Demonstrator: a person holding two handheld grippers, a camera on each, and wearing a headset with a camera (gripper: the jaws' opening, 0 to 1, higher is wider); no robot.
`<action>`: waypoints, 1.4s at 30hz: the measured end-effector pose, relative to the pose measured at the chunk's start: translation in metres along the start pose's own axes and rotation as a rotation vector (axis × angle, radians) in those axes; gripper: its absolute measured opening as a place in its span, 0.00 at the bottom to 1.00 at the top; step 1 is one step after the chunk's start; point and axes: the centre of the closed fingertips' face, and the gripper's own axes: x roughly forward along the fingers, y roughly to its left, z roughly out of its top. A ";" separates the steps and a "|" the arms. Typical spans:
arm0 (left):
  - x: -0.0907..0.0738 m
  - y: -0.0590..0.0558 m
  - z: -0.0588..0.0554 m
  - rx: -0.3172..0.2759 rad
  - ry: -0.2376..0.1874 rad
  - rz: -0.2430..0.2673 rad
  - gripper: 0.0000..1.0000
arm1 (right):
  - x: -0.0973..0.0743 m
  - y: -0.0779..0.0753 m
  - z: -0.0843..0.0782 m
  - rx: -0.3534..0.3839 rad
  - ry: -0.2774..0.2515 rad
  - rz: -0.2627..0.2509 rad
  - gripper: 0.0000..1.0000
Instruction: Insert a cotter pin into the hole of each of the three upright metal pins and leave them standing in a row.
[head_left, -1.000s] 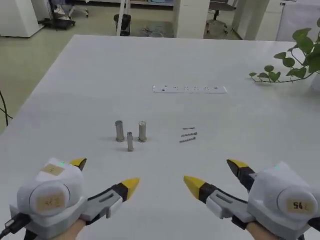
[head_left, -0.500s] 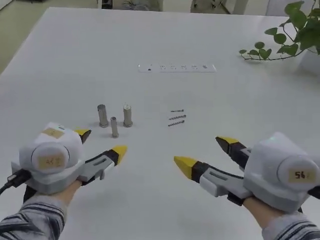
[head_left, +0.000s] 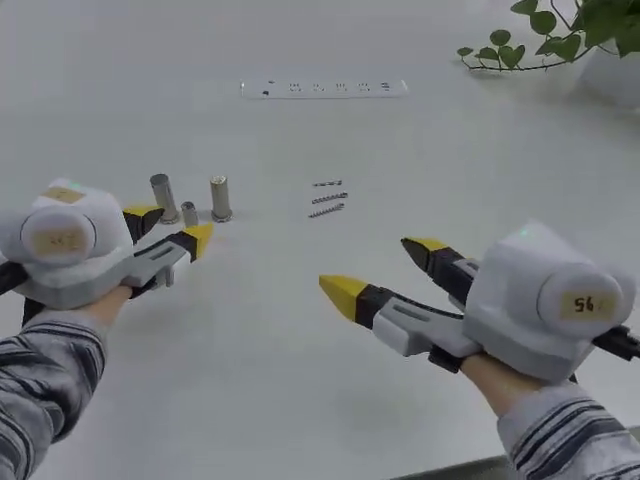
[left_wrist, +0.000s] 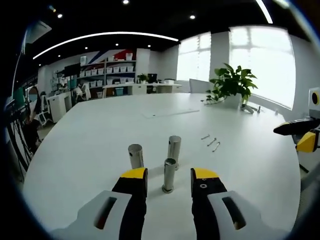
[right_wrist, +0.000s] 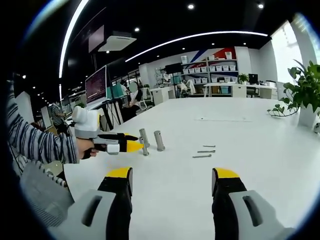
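1. Left gripper (head_left: 170, 225) has closed in on the metal pins (head_left: 189, 212) since a second ago; it sat well short of them then. Your head has tipped down too, so discount the overall shift.
2. Right gripper (head_left: 382, 268) has gained little on the cotter pins (head_left: 325, 197); it is short of them, with its jaws aimed roughly their way.
3. Fingers: both pairs are spread wide with nothing in either. In the left gripper view the front pin (left_wrist: 169, 175) stands between the left tips with a gap on each side, so it is not clamped.
4. Parts: all three metal pins stand upright on the table (head_left: 300, 380) in a tight triangle, not a row. The three cotter pins lie flat, side by side, to the right and well apart from them, and none is inserted. The cross-holes are too small to make out.
5. Step in hand, my read: approach for pin one, with left steadying and right fetching.
6. Next move:
   - Left: close on the front pin's shaft and keep it vertical; its two neighbours stand just behind, so don't overshoot.
   - Right: drop to the table and pinch one cotter pin. They are thin, flat and close together, so take an outer one.
   - Find the hole's heading before you feed; you may need to turn the pin.
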 end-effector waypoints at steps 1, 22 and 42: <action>0.002 0.000 0.001 0.003 -0.002 -0.002 0.30 | 0.000 -0.001 0.000 0.001 -0.001 -0.001 0.61; 0.017 -0.005 -0.012 -0.002 0.045 -0.029 0.08 | 0.005 0.003 -0.004 0.020 0.014 -0.006 0.58; 0.010 -0.016 -0.014 -0.031 0.068 0.037 0.05 | 0.006 0.003 -0.008 0.028 0.045 -0.007 0.56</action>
